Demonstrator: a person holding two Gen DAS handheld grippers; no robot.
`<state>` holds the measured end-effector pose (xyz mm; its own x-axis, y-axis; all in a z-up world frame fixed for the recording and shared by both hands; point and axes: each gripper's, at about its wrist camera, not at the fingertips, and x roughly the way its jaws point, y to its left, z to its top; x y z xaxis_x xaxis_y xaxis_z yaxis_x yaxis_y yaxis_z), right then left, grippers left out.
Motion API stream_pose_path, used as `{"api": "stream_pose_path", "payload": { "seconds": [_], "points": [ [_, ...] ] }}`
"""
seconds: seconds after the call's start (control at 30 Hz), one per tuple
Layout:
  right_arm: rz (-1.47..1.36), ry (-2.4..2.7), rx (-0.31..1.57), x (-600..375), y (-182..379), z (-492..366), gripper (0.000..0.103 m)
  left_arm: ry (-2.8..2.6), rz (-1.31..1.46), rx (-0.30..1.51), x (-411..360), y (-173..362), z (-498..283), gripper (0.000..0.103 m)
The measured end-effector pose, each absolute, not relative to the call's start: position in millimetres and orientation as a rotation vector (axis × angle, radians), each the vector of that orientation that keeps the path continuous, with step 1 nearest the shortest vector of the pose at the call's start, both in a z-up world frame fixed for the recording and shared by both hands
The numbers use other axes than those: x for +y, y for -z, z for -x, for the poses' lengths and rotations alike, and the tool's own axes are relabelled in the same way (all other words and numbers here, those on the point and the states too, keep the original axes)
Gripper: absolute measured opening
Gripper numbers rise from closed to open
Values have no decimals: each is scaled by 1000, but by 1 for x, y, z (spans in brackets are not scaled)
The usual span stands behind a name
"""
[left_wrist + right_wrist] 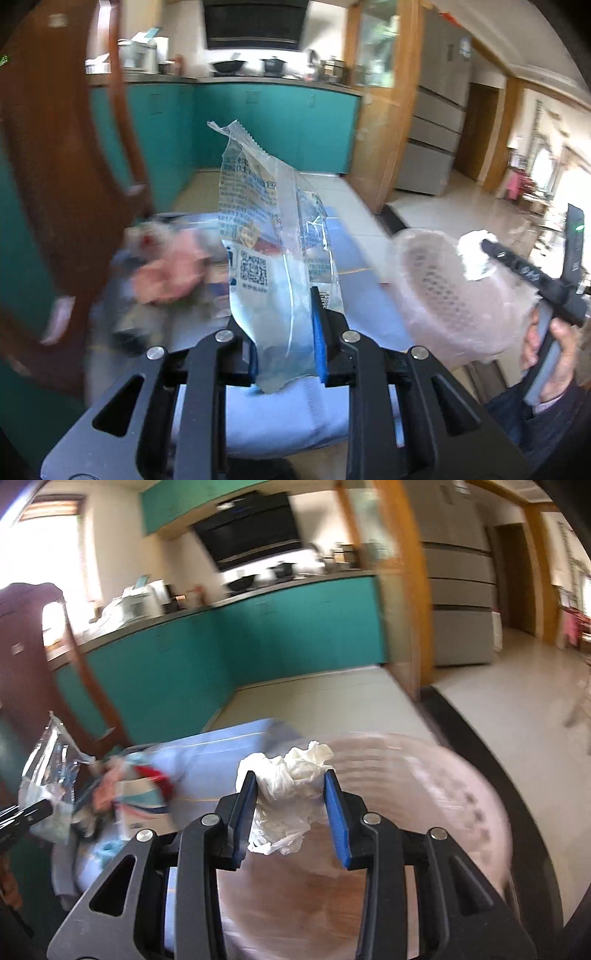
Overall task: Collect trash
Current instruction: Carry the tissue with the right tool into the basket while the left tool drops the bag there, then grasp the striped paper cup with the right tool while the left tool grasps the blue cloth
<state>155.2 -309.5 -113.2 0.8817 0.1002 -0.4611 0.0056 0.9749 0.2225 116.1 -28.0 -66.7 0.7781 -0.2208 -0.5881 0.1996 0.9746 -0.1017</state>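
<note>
Left gripper, jaws clamped on the clear wrapper, left of the pink basket. Right gripper, jaws pinching crumpled tissue above it. Both light, limp, likely slippery; grip mid-body.

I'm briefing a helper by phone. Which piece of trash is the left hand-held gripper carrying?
Find the left hand-held gripper above the blue-covered table. Upright between its fingers stands a clear plastic wrapper, with blue print and a QR code, unlike the plain white crumpled tissue.
</note>
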Motion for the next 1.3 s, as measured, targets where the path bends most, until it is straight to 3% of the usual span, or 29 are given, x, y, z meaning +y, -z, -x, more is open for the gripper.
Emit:
{"api": "stream_pose_path", "payload": {
  "seconds": [0.4, 0.5, 0.53, 0.57, 0.6, 0.67, 0.87, 1.07, 1.3],
  "points": [
    [-313, 62, 576, -353, 142, -143, 37, 501, -60, 723, -173, 100, -164, 23],
    [-362, 89, 592, -365, 146, -142, 46, 548, -87, 731, -202, 105, -177, 25],
    [-381, 92, 595, -368, 148, -141, 48, 552, -96, 729, -210, 106, -179, 27],
    [-393, 94, 594, -370, 147, -140, 50, 556, -104, 726, -216, 107, -178, 37],
    [-401, 97, 588, -373, 146, -138, 53, 562, -108, 724, -221, 108, -179, 54],
    [-411, 109, 567, -379, 144, -133, 57, 563, -95, 709, -223, 109, -177, 70],
    [-414, 97, 534, -378, 139, -129, 70, 474, -109, 696, -215, 107, -176, 77],
    [-304, 122, 409, -354, 115, -124, 100, 318, -134, 653, -182, 94, -163, 86],
    [-180, 155, 311, -309, 103, -134, 100, 160, -158, 617, -141, 85, -156, 94]
  ]
}}
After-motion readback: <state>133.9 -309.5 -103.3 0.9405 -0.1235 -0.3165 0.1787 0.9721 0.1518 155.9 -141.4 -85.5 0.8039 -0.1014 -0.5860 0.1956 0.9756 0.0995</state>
